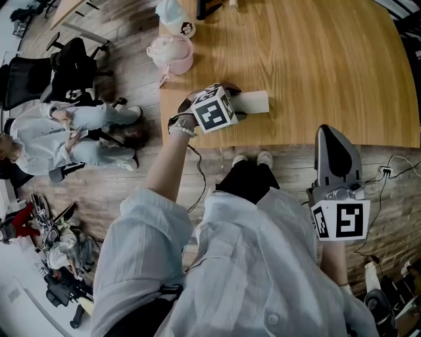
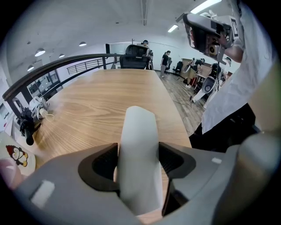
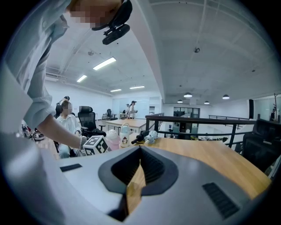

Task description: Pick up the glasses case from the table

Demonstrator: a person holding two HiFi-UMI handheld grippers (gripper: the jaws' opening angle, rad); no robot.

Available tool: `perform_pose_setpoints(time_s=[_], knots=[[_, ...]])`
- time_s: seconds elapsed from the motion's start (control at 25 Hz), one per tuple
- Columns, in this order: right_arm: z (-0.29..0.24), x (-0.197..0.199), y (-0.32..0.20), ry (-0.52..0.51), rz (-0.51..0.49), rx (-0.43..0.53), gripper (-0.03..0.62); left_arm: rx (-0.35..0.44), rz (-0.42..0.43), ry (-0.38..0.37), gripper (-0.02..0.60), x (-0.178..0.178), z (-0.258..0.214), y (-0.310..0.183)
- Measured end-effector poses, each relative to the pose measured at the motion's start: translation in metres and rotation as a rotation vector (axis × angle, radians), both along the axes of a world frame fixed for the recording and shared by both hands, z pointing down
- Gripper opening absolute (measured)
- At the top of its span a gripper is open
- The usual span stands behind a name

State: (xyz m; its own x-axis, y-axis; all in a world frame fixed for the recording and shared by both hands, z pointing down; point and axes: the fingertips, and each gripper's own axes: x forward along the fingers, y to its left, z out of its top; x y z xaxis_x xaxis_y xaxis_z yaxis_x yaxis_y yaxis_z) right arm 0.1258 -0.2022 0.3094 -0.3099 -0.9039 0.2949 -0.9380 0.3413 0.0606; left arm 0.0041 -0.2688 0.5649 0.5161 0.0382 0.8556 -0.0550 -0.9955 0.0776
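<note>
glasses case (image 1: 255, 102) clamped btwn left gripper (image 2: 138, 165) jaws near table (image 1: 316, 59) edge; right gripper (image 3: 139, 169) jaws closed, empty.

On the head view I can't see the jaws of the left gripper (image 1: 230, 108). Its marker cube (image 1: 214, 110) covers them, along with the left end of the glasses case (image 1: 255, 102), so only the case's right end shows. In the left gripper view the case's near end is hidden behind the gripper body. The white bottle (image 1: 173, 16) at the far left of the table (image 1: 316, 59) is cut off by the top edge. The people (image 2: 166, 61) across the room are too small for me to make out.
</note>
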Motion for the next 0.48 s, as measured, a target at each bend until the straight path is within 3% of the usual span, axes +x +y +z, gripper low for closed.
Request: perform_pose_setpoints(time_s=[0.2, 0.48], knots=[[-0.007, -0.004, 0.001, -0.005, -0.018, 0.025, 0.0, -0.016, 0.001, 0.03, 0.288, 0.002, -0.027, 0.002], [-0.018, -0.014, -0.001, -0.014, -0.054, 0.061, 0.0, 0.038, 0.01, 0.054, 0.288, -0.002, -0.062, 0.003]])
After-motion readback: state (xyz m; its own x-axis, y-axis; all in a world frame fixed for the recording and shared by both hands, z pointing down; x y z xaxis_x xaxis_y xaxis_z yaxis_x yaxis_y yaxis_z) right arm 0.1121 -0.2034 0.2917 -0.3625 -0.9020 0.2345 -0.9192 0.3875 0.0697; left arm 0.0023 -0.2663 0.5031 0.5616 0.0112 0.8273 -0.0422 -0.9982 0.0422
